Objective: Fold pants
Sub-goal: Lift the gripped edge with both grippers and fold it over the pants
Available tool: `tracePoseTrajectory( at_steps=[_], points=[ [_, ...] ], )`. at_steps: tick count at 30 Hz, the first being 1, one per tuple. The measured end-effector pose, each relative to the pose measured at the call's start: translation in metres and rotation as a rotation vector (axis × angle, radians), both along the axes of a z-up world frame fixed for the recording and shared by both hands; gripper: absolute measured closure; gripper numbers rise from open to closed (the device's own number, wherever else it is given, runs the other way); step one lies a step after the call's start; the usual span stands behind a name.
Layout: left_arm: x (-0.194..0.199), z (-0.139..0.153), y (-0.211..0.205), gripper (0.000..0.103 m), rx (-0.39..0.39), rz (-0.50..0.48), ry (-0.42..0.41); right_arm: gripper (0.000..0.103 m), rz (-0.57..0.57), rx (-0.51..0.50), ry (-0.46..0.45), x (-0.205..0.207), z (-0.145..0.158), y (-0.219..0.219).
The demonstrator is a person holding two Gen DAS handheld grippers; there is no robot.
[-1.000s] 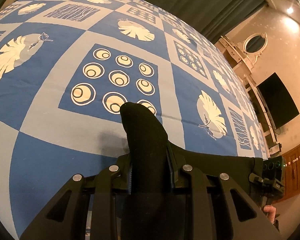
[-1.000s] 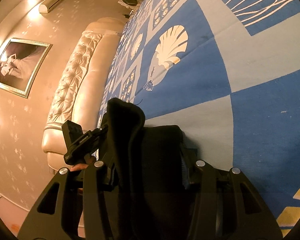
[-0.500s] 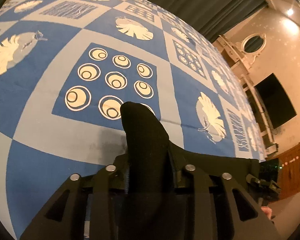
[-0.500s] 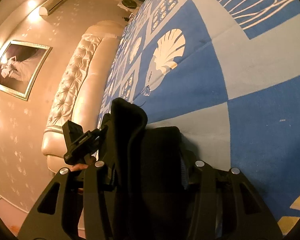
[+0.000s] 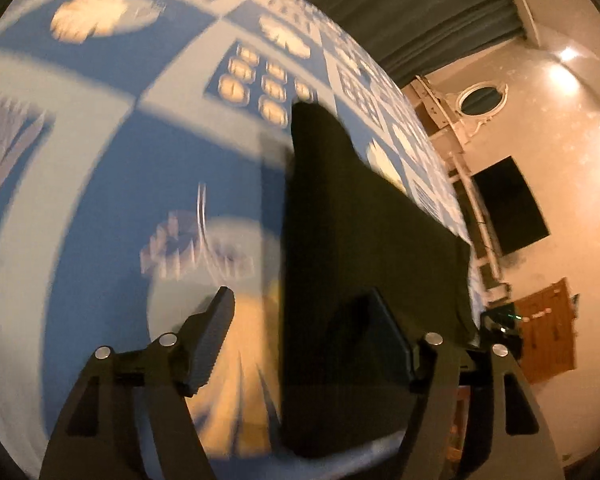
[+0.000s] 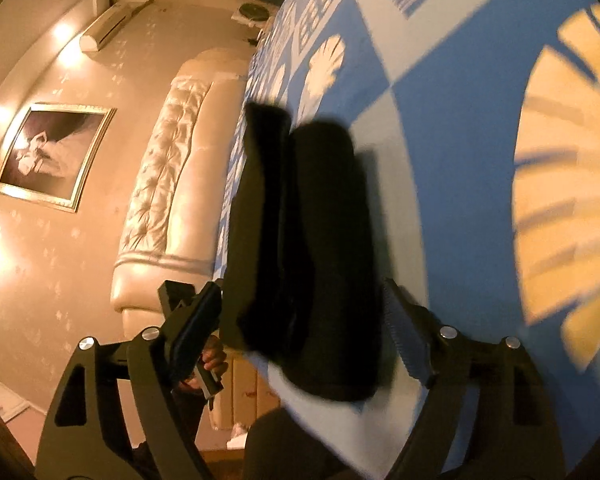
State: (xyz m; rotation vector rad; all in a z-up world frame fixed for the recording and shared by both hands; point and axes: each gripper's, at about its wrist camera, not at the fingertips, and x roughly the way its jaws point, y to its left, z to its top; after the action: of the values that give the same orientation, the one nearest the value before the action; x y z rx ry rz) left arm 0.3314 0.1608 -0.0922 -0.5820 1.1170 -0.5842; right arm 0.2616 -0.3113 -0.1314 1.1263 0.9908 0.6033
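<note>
The black pants (image 5: 360, 240) lay on the blue bedspread (image 5: 100, 160). The left gripper (image 5: 304, 320) and the right gripper (image 6: 300, 308) had just been opening. Both stood wide around the cloth, gripping nothing.

A: What is lying ahead of the jaws?
B: Black pants (image 5: 352, 248), folded into a thick, layered bundle, are resting on the blue patterned bedspread (image 5: 100, 184).

A: How are they sitting relative to the left jaws?
B: They are lying between the spread jaws, nearer the right-hand one, which is overlapping the cloth, and clear of the left-hand one. The fold is running away from the jaws and tapering to a rounded end.

A: And relative to the right jaws?
B: The pants (image 6: 300, 248) are lying between both open jaws, apparently free of the pads, showing two stacked rolls side by side. Motion blur is softening every edge.
</note>
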Motion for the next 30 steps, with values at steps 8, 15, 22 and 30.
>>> tracePoseTrajectory(
  at_steps=[8, 15, 22, 30],
  points=[
    [-0.027, -0.008, -0.017, 0.031, -0.091, 0.003, 0.027, 0.007, -0.007, 0.007, -0.009, 0.004, 0.007, 0.025],
    [-0.027, -0.010, -0.018, 0.041, -0.105, 0.021, 0.038, 0.060, -0.031, -0.019, 0.032, -0.006, -0.006, 0.013],
    [-0.027, -0.003, -0.027, 0.057, -0.024, 0.014, 0.001, 0.072, -0.009, -0.116, -0.020, -0.008, 0.015, 0.014],
    [-0.026, -0.010, -0.031, 0.057, 0.006, 0.005, -0.043, 0.073, -0.031, -0.020, 0.003, -0.015, -0.011, 0.002]
  ],
)
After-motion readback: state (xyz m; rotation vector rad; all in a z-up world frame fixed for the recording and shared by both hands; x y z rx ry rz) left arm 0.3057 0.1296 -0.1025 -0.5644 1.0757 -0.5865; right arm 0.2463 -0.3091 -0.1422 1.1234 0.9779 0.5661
